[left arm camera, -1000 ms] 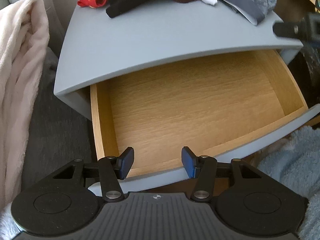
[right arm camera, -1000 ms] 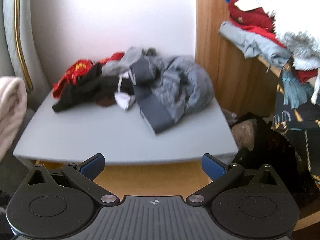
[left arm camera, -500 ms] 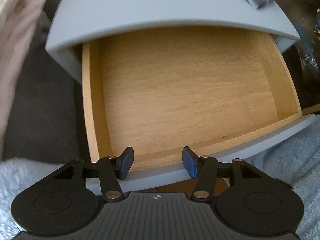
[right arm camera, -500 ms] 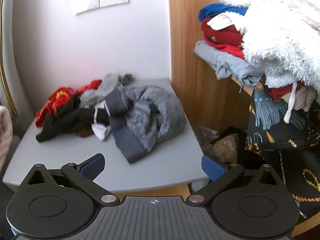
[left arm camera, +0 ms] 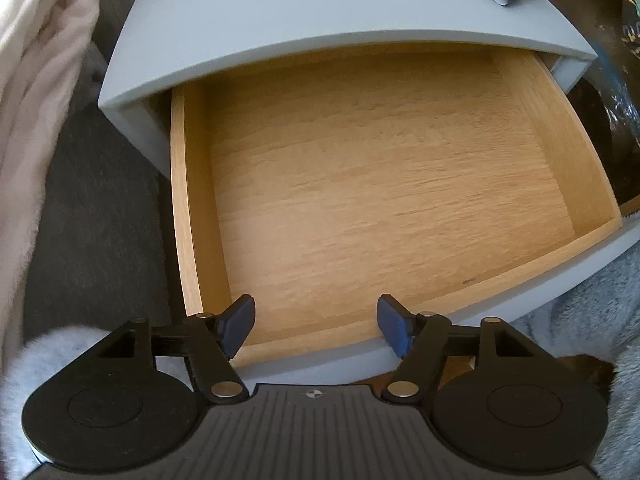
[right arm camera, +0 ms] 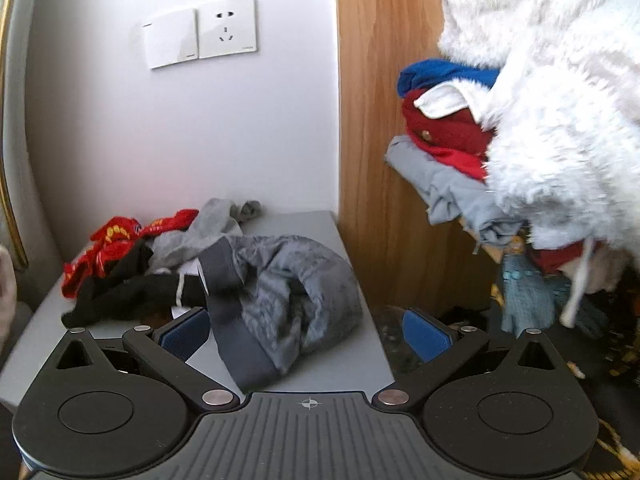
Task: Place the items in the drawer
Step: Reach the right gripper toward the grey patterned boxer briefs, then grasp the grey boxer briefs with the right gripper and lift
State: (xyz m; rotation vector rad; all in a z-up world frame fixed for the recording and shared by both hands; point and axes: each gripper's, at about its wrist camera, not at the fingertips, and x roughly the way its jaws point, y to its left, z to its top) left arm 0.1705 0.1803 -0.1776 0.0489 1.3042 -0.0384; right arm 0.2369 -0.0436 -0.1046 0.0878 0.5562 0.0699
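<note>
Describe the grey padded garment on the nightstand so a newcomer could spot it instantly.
Find the grey nightstand top under the wall socket, beside the wooden wardrobe side. In the clothes heap there, the grey padded garment lies nearest the wardrobe. It is the bulkiest piece, with a dark band, unlike the black and red clothes.

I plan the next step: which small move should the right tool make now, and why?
Probably ease the right tool forward and close on the grey garment: its jaws are open with nothing gripped, the garment lies nearest, and the drawer stands open with nothing inside.
</note>
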